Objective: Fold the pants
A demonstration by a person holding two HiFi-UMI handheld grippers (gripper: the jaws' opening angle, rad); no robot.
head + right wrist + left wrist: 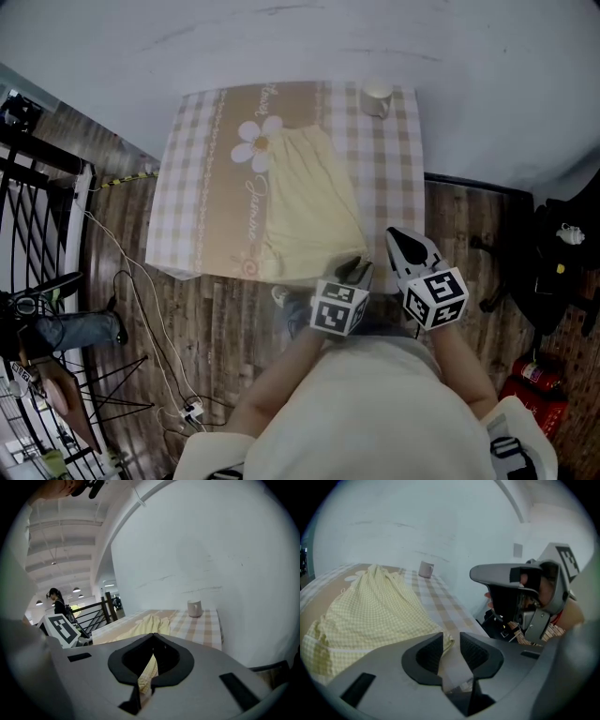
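Fold not started, likely: left claw (pixel 451 635) gapes at the pants' (pixel 305 197) near corner (right claw (pixel 152 636) clenched, empty); pinch that corner next.

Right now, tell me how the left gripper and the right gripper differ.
The left gripper has its fingers apart, with the near corner of the pants showing in the gap; the right gripper has its fingers meeting at the tips. Whether it pinches fabric is unclear. The left gripper sits at the pants' edge; the right gripper, in the head view, is off to their right. Both point across the table.
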